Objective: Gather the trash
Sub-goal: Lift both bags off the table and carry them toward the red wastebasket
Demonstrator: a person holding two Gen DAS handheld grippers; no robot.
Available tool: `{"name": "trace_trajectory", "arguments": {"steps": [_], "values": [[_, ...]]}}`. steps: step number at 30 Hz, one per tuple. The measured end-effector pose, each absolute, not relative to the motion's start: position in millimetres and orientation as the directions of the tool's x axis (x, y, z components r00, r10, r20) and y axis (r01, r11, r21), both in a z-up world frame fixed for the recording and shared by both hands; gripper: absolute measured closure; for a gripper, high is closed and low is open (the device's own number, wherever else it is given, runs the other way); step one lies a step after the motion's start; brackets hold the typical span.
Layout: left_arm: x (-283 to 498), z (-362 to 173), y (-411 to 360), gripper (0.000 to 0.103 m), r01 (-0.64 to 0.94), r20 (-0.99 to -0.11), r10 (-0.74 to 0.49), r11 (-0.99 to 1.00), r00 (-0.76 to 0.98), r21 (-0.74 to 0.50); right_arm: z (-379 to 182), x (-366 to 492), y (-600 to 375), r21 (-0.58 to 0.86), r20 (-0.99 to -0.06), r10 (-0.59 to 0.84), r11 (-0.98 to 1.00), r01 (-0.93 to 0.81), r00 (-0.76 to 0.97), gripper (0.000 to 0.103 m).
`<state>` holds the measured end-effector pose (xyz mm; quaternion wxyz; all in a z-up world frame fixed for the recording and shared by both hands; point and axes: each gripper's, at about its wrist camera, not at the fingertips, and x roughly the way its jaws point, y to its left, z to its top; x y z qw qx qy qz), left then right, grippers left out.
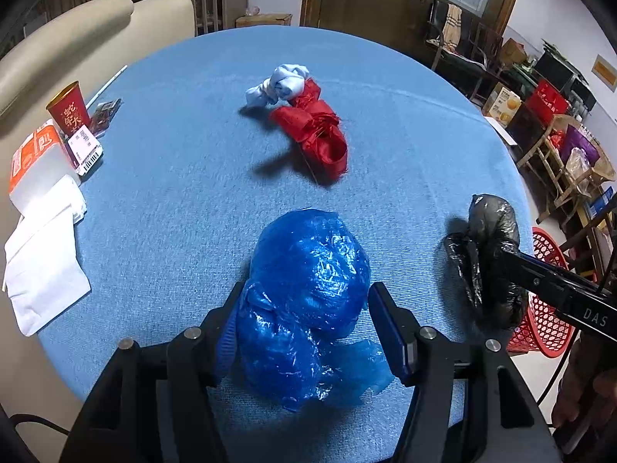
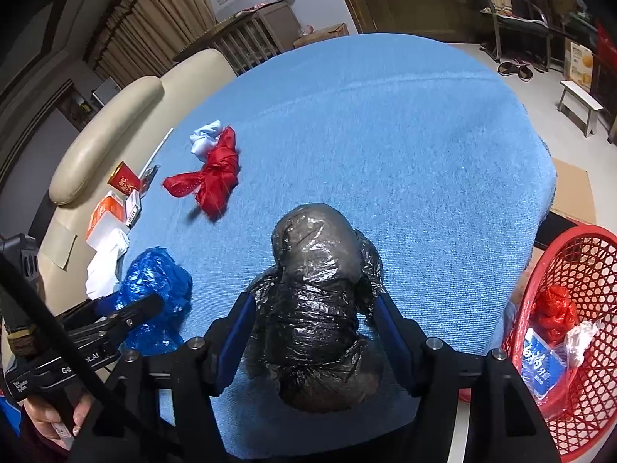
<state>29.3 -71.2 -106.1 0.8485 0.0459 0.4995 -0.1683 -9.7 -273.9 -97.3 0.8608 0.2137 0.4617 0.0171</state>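
Note:
My left gripper (image 1: 306,301) is shut on a crumpled blue plastic bag (image 1: 308,270) above the blue tablecloth (image 1: 173,193); the bag also shows in the right wrist view (image 2: 154,281). My right gripper (image 2: 312,308) is shut on a knotted black plastic bag (image 2: 312,289), which also shows in the left wrist view (image 1: 489,239). A red cloth bundle (image 1: 320,131) tied to a pale blue cloth (image 1: 281,83) lies further out on the table. A red mesh basket (image 2: 590,347) stands on the floor to the right, holding a red bag (image 2: 555,312) and a blue packet (image 2: 540,366).
At the table's left edge stand a red paper cup (image 1: 71,110), an orange-and-white box (image 1: 32,162), white paper bags (image 1: 42,266), a labelled packet (image 1: 86,150) and a straw (image 1: 106,87). A beige sofa (image 1: 77,38) lies behind. Chairs and boxes crowd the right wall.

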Motion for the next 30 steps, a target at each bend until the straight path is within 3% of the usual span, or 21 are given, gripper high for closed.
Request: {"name": "trace_trajectory", "arguments": {"steps": [4, 7, 10, 30], "values": [[30.8, -108.6, -72.0, 0.046, 0.331, -0.866, -0.231, 0.94, 0.444, -0.081, -100.4, -11.0, -273.0, 0.376, -0.783, 0.221, 0.913, 0.16, 0.581, 0.037], [30.4, -109.1, -75.1, 0.048, 0.338, -0.863, -0.218, 0.939, 0.455, -0.06, -102.9, -11.4, -271.0, 0.374, -0.781, 0.229, 0.916, 0.142, 0.58, 0.054], [29.0, -108.5, -78.2, 0.051, 0.342, -0.861, -0.211, 0.938, 0.463, -0.045, -101.6, -12.6, -268.9, 0.366, -0.774, 0.227, 0.922, 0.125, 0.59, 0.059], [5.3, -72.4, -103.1, 0.051, 0.352, -0.798, -0.084, 0.921, 0.596, 0.166, -88.2, -25.1, -279.5, 0.429, -0.705, 0.264, 0.898, 0.099, 0.659, 0.06]]}}
